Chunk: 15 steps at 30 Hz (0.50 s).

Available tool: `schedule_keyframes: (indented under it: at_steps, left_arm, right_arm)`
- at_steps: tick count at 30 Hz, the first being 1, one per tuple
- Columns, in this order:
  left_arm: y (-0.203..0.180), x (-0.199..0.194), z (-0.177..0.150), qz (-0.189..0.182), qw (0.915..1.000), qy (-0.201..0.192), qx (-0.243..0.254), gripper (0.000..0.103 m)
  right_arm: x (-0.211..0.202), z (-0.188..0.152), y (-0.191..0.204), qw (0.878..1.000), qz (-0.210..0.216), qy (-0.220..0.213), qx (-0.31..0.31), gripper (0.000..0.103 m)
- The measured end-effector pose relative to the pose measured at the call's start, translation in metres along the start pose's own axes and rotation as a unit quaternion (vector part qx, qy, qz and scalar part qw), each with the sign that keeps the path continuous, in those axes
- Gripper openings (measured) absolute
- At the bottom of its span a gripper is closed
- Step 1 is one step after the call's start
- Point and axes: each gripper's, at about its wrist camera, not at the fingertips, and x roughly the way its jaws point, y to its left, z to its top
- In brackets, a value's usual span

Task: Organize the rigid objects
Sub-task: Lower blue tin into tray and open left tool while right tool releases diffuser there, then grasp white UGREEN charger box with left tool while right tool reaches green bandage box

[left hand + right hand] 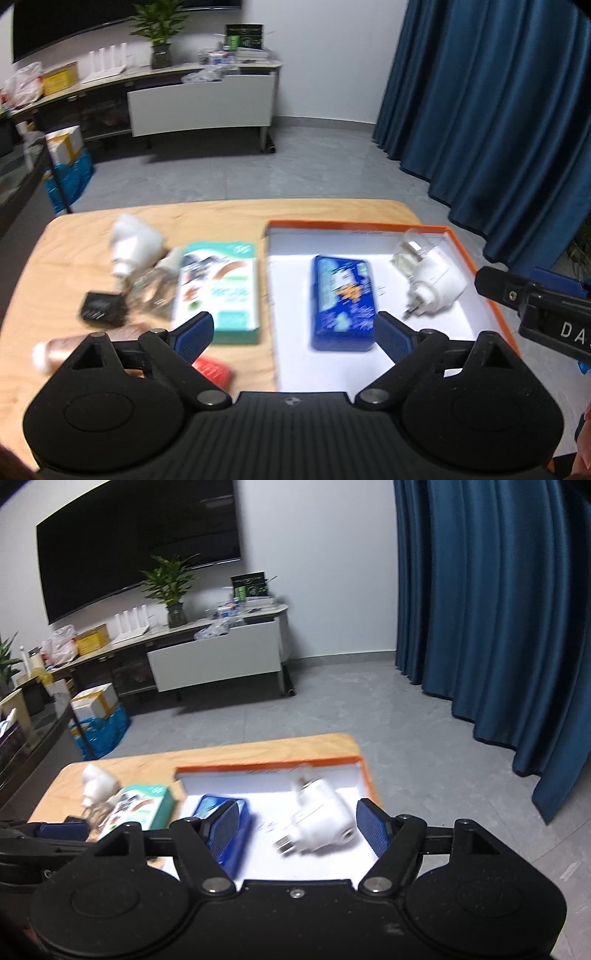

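A white tray with an orange rim (496,299) (266,765) lies on the right half of the wooden table (74,251). In it lie a blue box (341,299) (211,805) and a white plug-in device (432,280) (325,819). My left gripper (293,332) is open above the tray's near left part; its right finger is beside the blue box, not pressing it. My right gripper (300,821) is open above the white device, with nothing gripped. Left of the tray lies a green and white box (221,291) (144,806).
On the table's left lie a second white plug-in device (129,243), a clear bottle (151,291), a small black box (99,308), a rose-gold tube (70,350) and a red item (212,369). Blue curtains (480,110) hang at the right, beyond grey floor.
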Motion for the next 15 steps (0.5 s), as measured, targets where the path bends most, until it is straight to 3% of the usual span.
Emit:
schedule_keyframes:
  at_steps: [10, 15]
  left_arm:
    - [0.061, -0.035, -0.032, 0.042, 0.9979, 0.002, -0.049, 0.096]
    - [0.102, -0.035, -0.048, 0.087, 0.9919, 0.014, -0.092, 0.099]
  right_arm:
    - [-0.016, -0.023, 0.047, 0.998, 0.045, 0.016, -0.028, 0.084]
    - [-0.025, -0.033, 0.060, 0.997, 0.055, 0.018, -0.046, 0.084]
